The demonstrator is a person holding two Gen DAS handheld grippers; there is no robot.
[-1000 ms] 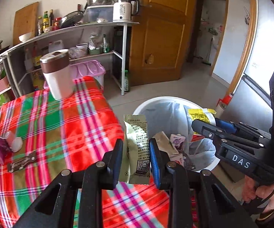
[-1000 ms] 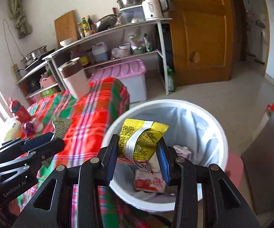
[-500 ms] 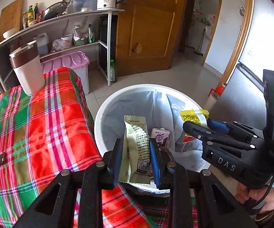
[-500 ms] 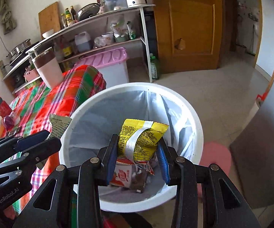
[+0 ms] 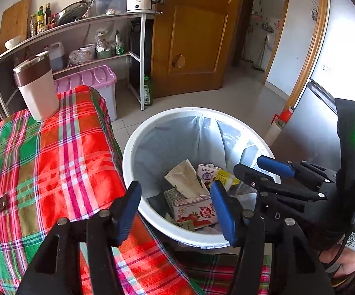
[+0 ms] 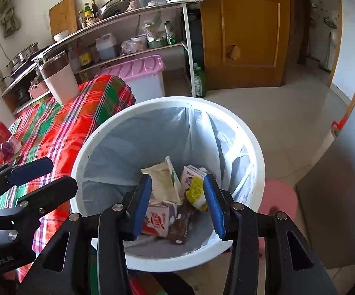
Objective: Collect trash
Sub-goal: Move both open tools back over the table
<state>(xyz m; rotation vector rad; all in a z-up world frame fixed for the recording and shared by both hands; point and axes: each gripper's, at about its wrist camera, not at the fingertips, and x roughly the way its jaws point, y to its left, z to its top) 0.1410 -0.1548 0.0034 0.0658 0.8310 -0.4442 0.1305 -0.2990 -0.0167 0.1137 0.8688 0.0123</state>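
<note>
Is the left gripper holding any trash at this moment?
No: the left gripper stands open with nothing between its pads, and the beige packet lies in the white bin.

Bin (image 6: 256, 147): glossy white plastic, thin crinkled liner. Worktop cloth (image 5: 54, 162): woven plaid fabric. Tumbler (image 5: 37, 86): matt body, brushed metal rim. Door (image 5: 197, 36): varnished wood.
</note>
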